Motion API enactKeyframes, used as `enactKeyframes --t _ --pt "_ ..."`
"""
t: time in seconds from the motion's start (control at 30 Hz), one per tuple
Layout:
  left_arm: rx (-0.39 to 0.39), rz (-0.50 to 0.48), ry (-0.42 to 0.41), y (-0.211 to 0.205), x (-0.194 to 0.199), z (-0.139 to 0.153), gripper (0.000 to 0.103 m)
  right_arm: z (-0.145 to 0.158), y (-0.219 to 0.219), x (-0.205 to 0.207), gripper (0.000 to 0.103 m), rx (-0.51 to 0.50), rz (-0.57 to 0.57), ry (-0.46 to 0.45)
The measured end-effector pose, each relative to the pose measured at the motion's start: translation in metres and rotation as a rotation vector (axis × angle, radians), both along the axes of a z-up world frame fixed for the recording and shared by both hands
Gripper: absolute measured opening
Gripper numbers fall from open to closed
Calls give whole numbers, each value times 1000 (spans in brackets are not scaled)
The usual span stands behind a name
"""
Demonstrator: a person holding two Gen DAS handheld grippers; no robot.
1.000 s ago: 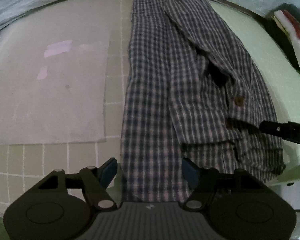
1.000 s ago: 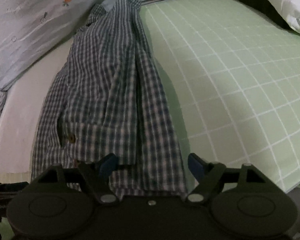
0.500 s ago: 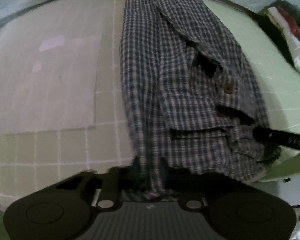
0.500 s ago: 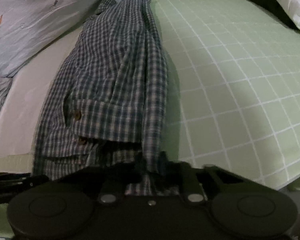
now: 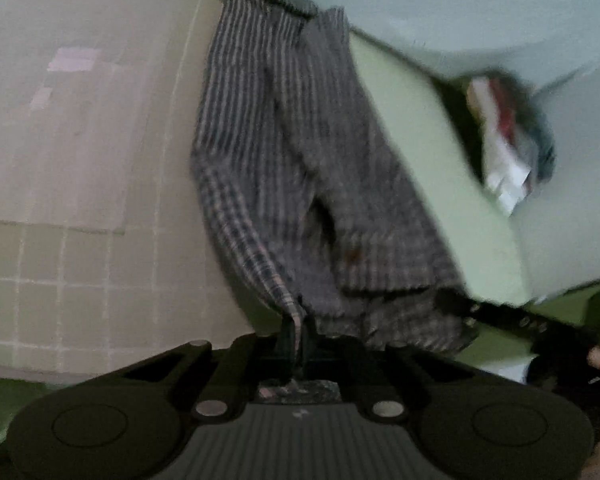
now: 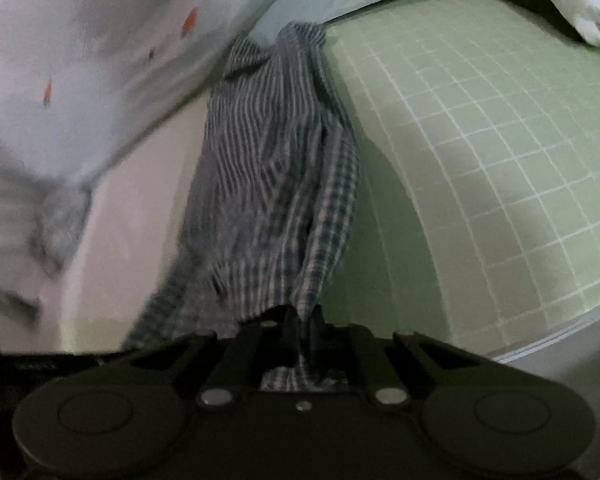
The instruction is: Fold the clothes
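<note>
A blue and white checked shirt (image 5: 300, 184) lies lengthwise on a green gridded mat (image 6: 480, 152), folded narrow with a sleeve on top. My left gripper (image 5: 298, 332) is shut on the shirt's near hem at its left corner, and the cloth rises from the mat into the jaws. My right gripper (image 6: 300, 332) is shut on the near hem at the shirt (image 6: 276, 168) right corner, the fabric hanging taut from it. The other gripper's dark finger (image 5: 512, 316) shows at the right in the left wrist view. Both views are motion-blurred.
A beige sheet (image 5: 68, 128) covers the mat left of the shirt. Pale bedding with small orange prints (image 6: 100, 60) bunches along the far side. A pile of white and red clothes (image 5: 508, 144) sits at the far right. The mat's near edge (image 6: 560, 332) is close.
Both grippers went from open around the hem to shut on it. They have since lifted the near hem, so the shirt's lower part hangs up off the mat.
</note>
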State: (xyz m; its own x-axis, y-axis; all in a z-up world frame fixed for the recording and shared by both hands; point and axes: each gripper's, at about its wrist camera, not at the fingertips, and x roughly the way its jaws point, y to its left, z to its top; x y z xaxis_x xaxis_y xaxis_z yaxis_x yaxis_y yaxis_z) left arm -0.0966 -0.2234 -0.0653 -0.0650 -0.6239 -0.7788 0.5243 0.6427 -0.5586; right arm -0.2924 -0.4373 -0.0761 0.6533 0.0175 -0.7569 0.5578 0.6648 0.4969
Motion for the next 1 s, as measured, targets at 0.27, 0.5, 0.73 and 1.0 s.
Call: enactKeyframes --t 0.27,0.5,0.73,1.0 --pt "-173 161 51 -20 45 27 3 -1 -54 30 5 146 -158 -131" --pt "-192 286 8 -39 101 30 3 -7 -102 66 5 233 -279 -220" --pt "-159 491 -7 -62 159 7 33 -37 -155 116 34 241 -365 -205" --pt "-103 472 -53 -50 154 -11 54 -31 -156 116 58 -57 -274 -103"
